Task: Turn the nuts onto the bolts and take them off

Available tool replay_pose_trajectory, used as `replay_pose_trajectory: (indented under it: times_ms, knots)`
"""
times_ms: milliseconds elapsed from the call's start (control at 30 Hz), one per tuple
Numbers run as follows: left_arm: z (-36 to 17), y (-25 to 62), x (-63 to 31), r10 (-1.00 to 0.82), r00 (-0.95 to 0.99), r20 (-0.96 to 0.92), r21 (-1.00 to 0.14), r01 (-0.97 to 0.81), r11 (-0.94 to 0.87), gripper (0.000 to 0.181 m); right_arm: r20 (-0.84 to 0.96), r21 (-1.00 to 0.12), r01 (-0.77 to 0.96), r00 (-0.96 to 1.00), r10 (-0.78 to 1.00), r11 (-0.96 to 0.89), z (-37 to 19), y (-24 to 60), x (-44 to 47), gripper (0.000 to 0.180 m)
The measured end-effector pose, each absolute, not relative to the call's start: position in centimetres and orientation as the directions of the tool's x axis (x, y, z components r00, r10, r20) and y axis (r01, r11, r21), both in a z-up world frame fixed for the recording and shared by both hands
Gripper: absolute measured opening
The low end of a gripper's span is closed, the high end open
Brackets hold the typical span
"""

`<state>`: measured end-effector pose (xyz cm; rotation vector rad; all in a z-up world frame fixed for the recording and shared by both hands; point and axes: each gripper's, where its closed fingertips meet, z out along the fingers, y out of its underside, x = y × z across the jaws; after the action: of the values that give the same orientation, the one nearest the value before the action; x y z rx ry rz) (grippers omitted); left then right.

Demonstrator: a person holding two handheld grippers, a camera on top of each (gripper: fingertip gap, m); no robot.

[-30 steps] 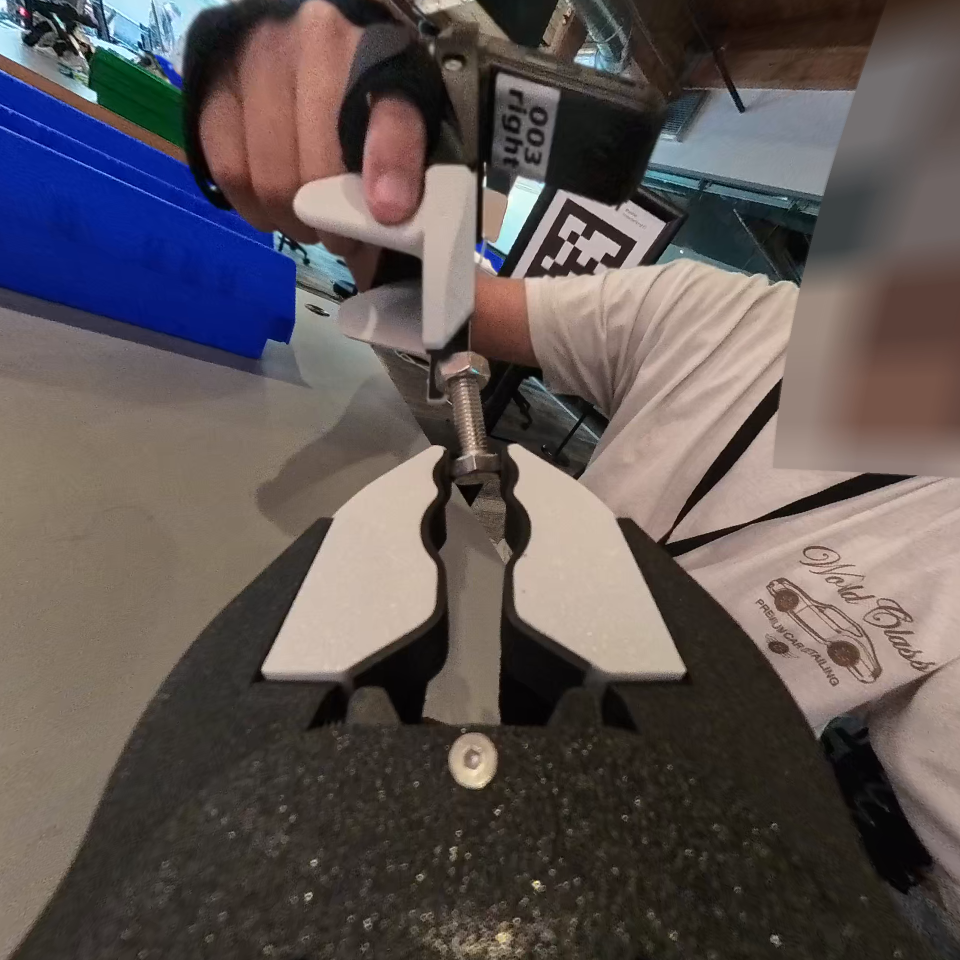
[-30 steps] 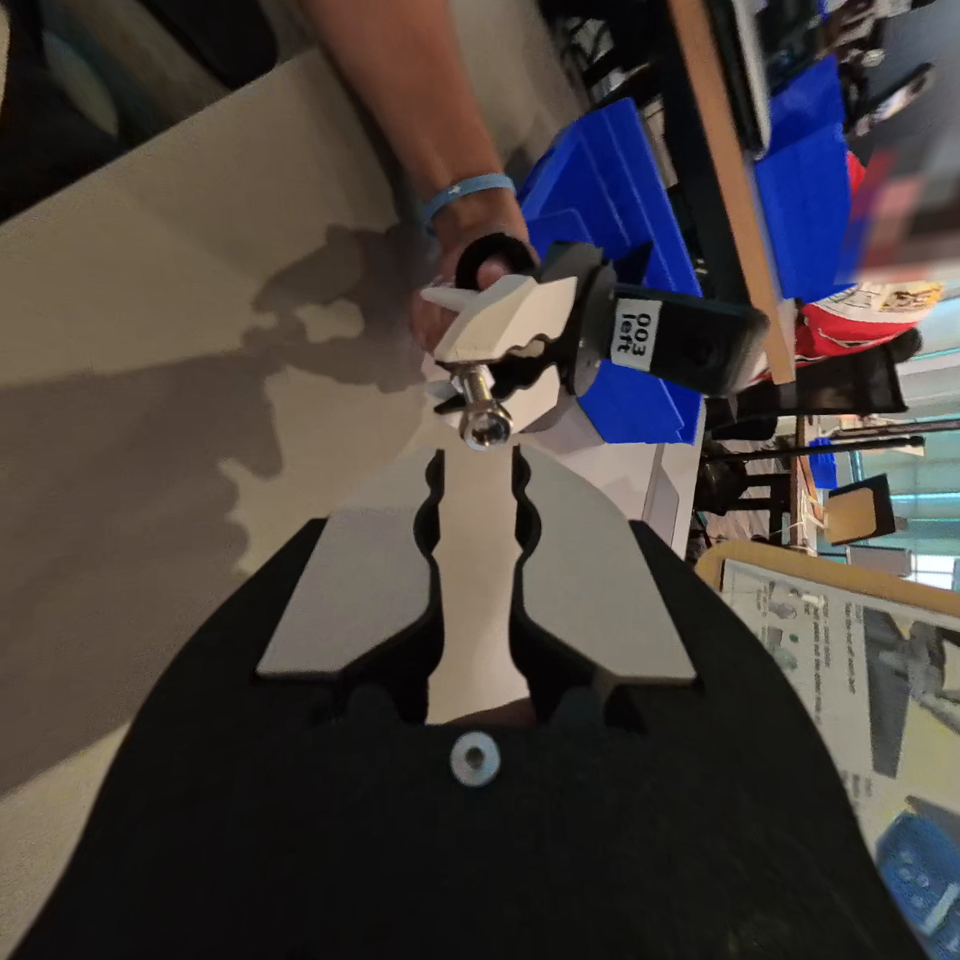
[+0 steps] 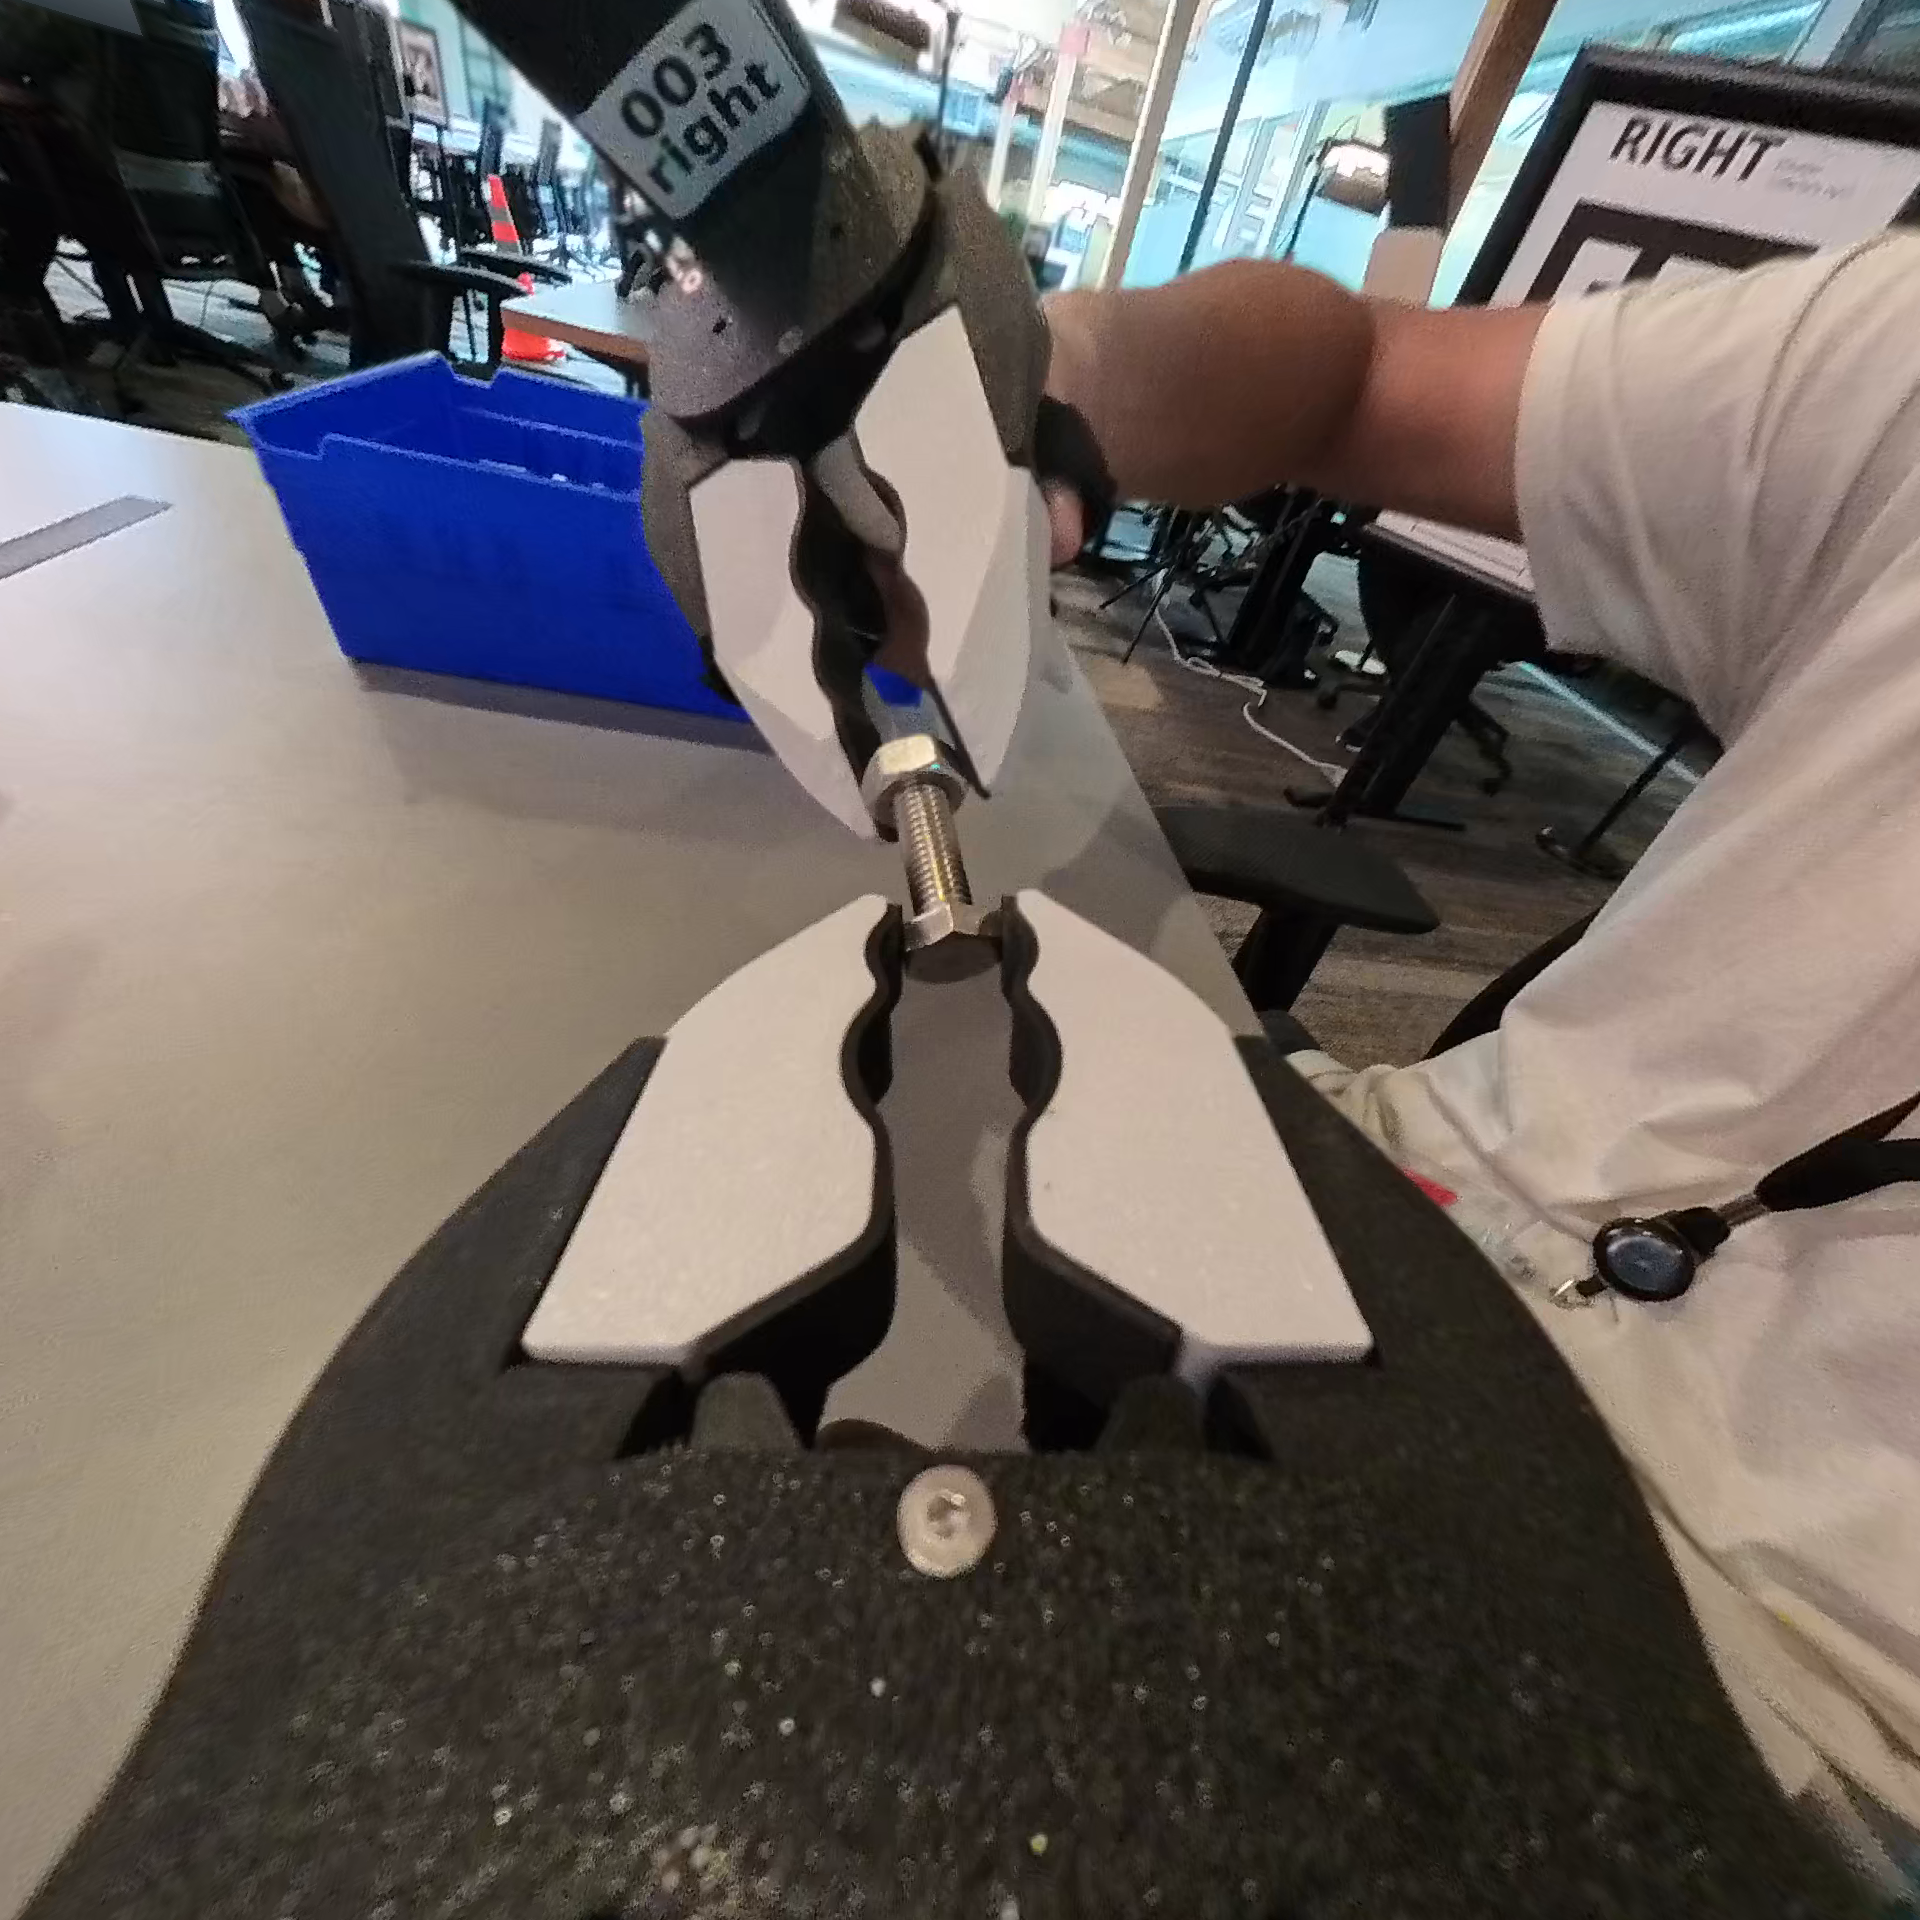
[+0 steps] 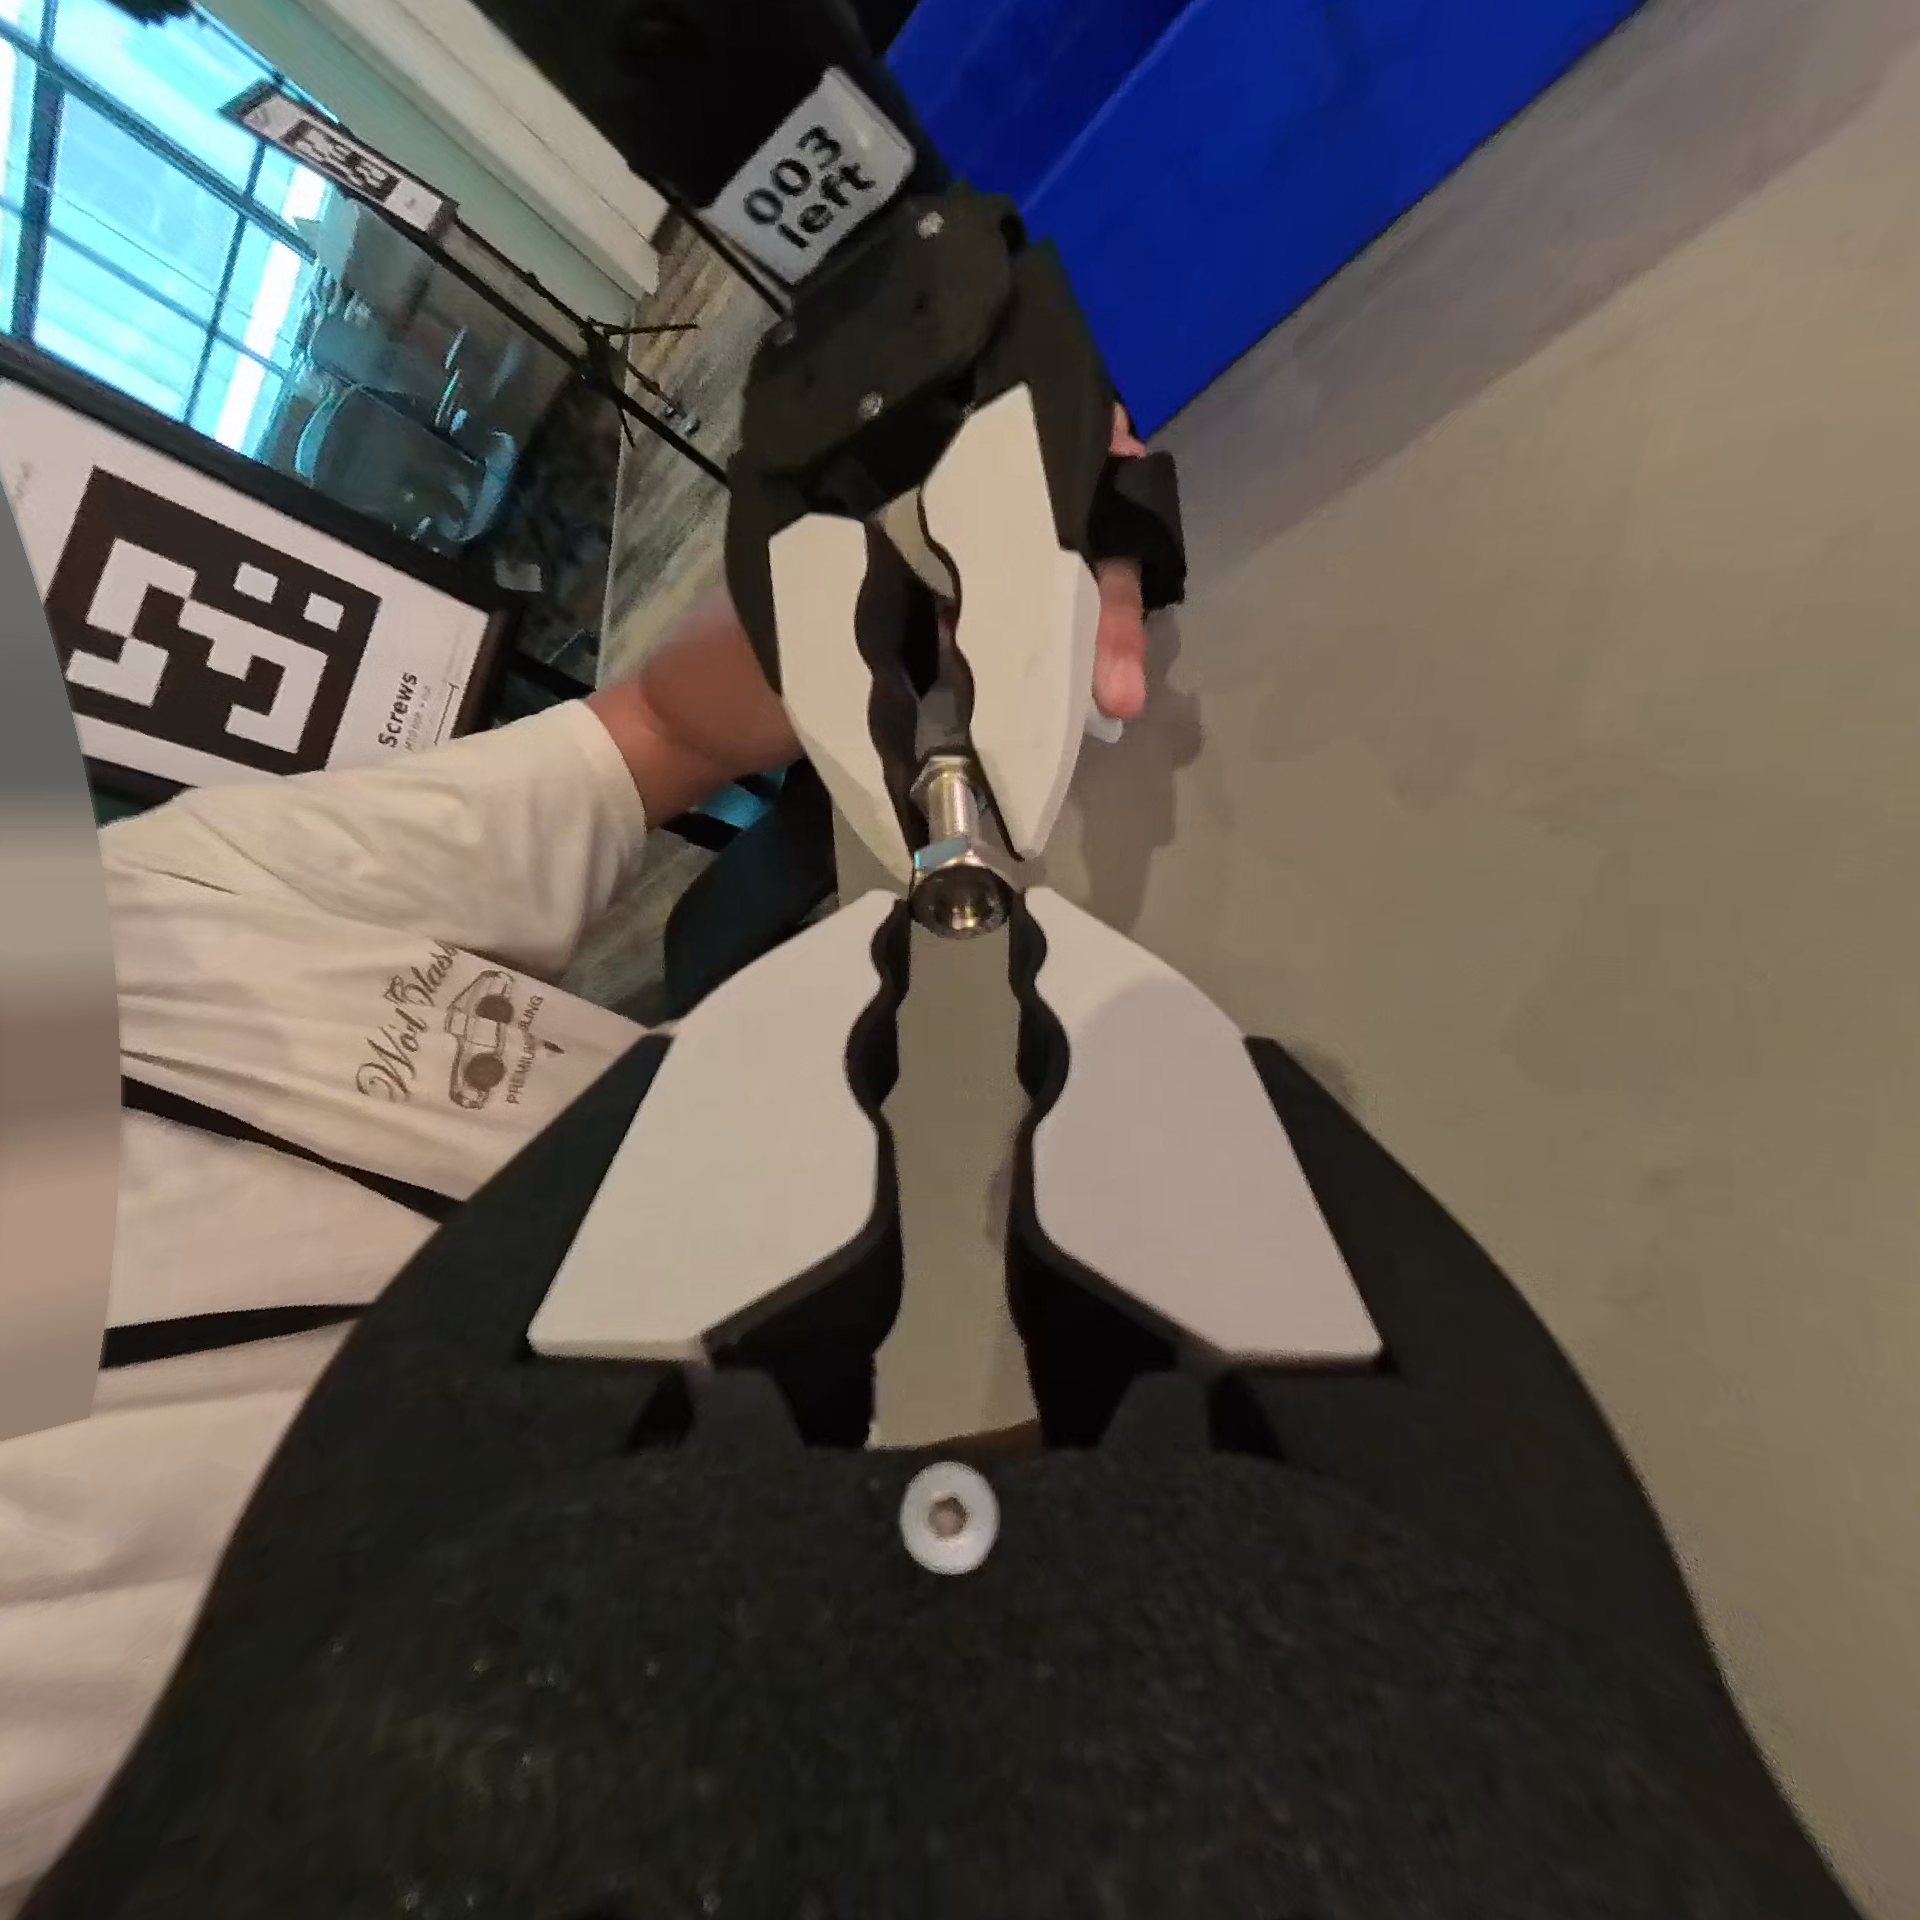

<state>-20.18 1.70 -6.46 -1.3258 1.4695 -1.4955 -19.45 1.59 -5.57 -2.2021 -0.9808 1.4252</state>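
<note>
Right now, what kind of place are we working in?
Probably an open-plan office or lab workspace: office chairs and desks behind, a blue parts bin on the grey table, framed marker boards.

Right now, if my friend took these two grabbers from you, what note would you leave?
Left gripper: fingers shut on the hex end of the bolt, above the table.
Right gripper: fingers around the bolt's other end, by the nut; grip unclear.
Done: nut is on the bolt, far from the hex end.
Left: probably turn the nut with the right gripper; which way is unclear.
</note>
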Motion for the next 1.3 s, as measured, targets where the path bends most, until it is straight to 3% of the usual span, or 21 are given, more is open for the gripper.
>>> replay_pose_trajectory:
  times_ms: [67,100,200,300,367,467,567,767,833,933,1033,1133,1200,1300]
  knots:
    - [-5.9,1.4,-20.3,-0.924,-0.305,0.231,-0.968,-0.173,-0.184,0.017,-0.555,-0.712,0.377,0.215,0.804,-0.592,-5.0,1.5,-19.5,0.023]
    - [-5.6,1.3,-20.4,-0.918,-0.318,0.239,-0.967,-0.162,-0.195,0.017,-0.461,-0.766,0.394,0.214,0.861,-0.508,-4.9,1.7,-19.3,0.038]
    - [-4.9,0.8,-20.9,-0.887,-0.373,0.273,-0.961,-0.143,-0.236,0.017,0.075,-0.845,0.534,0.167,0.983,-0.026,-5.1,2.5,-18.1,0.056]
    - [-4.4,0.6,-21.2,-0.85,-0.42,0.318,-0.948,-0.139,-0.286,0.017,0.684,-0.591,0.611,0.032,0.729,0.527,-3.9,3.2,-17.4,0.051]
    - [-4.6,0.5,-21.3,-0.836,-0.434,0.336,-0.942,-0.151,-0.3,0.017,0.831,-0.406,0.63,-0.046,0.554,0.662,-3.4,3.1,-17.7,0.048]
    - [-4.8,0.3,-21.3,-0.818,-0.452,0.355,-0.935,-0.166,-0.313,0.017,0.904,-0.284,0.578,-0.106,0.415,0.765,-2.7,2.2,-18.9,0.046]
    - [-5.1,0.0,-21.2,-0.806,-0.464,0.368,-0.93,-0.184,-0.318,0.017,0.923,-0.188,0.558,-0.181,0.34,0.808,-3.2,1.8,-19.7,0.041]
    - [-5.1,-0.2,-21.3,-0.79,-0.481,0.38,-0.925,-0.192,-0.328,0.017,0.916,-0.128,0.517,-0.266,0.301,0.846,-4.3,1.5,-20.6,0.019]
    - [-5.1,-0.3,-21.4,-0.794,-0.48,0.373,-0.928,-0.194,-0.318,0.017,0.898,-0.179,0.52,-0.259,0.354,0.835,-4.3,1.3,-20.6,0.019]
    - [-5.0,-0.1,-21.3,-0.819,-0.457,0.346,-0.938,-0.184,-0.294,0.017,0.819,-0.363,0.552,-0.196,0.54,0.75,-4.4,1.4,-20.5,0.018]
    - [-5.1,0.4,-21.1,-0.857,-0.413,0.308,-0.95,-0.172,-0.259,0.017,0.603,-0.625,0.571,-0.08,0.794,0.533,-4.7,1.6,-20.4,0.018]
    - [-5.1,0.8,-20.9,-0.889,-0.372,0.268,-0.962,-0.161,-0.222,0.017,0.223,-0.838,0.517,0.033,0.974,0.175,-4.9,1.6,-20.3,0.018]
    - [-5.4,0.9,-20.8,-0.908,-0.346,0.234,-0.968,-0.167,-0.186,0.017,-0.033,-0.879,0.473,0.065,0.997,-0.06,-5.0,1.4,-20.2,0.018]
    - [-5.5,1.1,-20.6,-0.926,-0.318,0.205,-0.973,-0.165,-0.159,0.017,-0.374,-0.84,0.384,0.102,0.922,-0.383,-4.8,1.3,-20.2,0.018]
